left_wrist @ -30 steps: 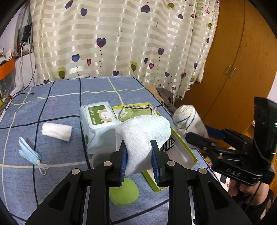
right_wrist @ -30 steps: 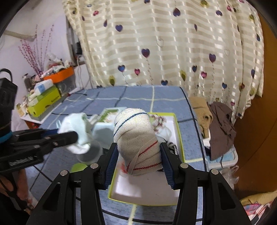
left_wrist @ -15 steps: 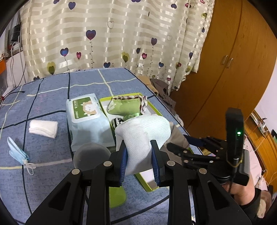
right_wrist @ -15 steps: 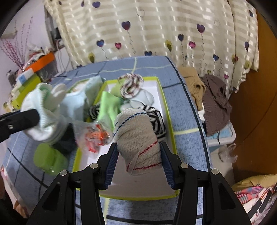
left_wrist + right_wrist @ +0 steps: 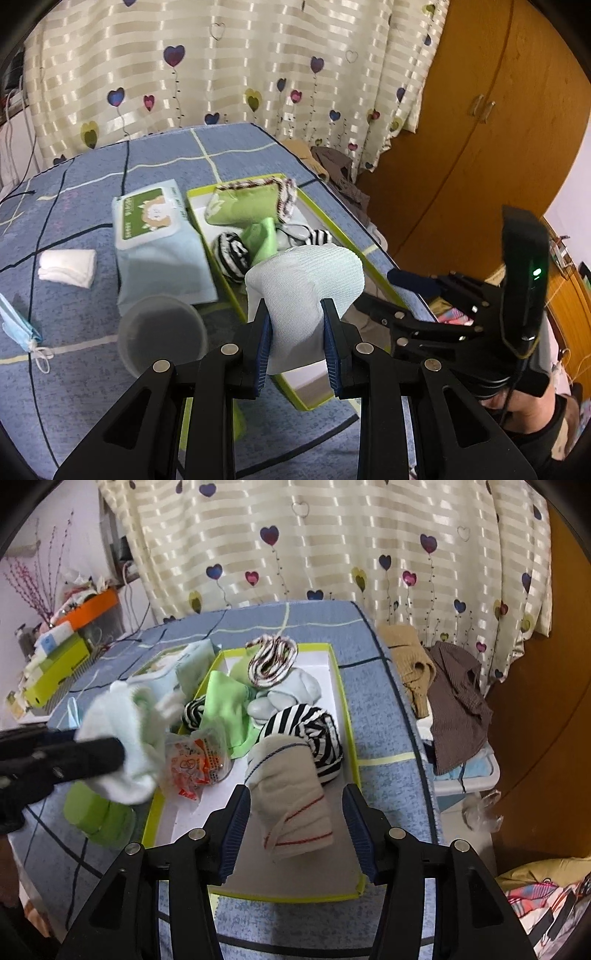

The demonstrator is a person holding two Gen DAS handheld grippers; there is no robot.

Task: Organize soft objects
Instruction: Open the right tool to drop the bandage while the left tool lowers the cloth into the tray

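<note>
My left gripper (image 5: 297, 317) is shut on a pale white rolled sock (image 5: 304, 284), held above the near end of the green-rimmed tray (image 5: 373, 254). It also shows in the right wrist view (image 5: 122, 738). My right gripper (image 5: 297, 808) is open; a beige rolled sock with red and blue stripes (image 5: 291, 797) sits between its spread fingers, in the tray (image 5: 343, 686), touching neither pad. The tray holds black-and-white striped socks (image 5: 310, 727), green cloth (image 5: 225, 709), grey socks (image 5: 295, 690) and a brown-striped sock (image 5: 271, 659).
A wet-wipes pack (image 5: 159, 236), a clear plastic cup (image 5: 162, 336), a folded white cloth (image 5: 68, 266) and a blue face mask (image 5: 18, 325) lie on the blue checked bedspread left of the tray. A green lid (image 5: 98, 818) and a crinkly snack packet (image 5: 195, 768) sit by the tray. Clothes (image 5: 443, 679) pile at right.
My right gripper opened and let go of the beige sock, which now rests in the tray. My left gripper, still holding the white sock, shifted over the tray's near end.
</note>
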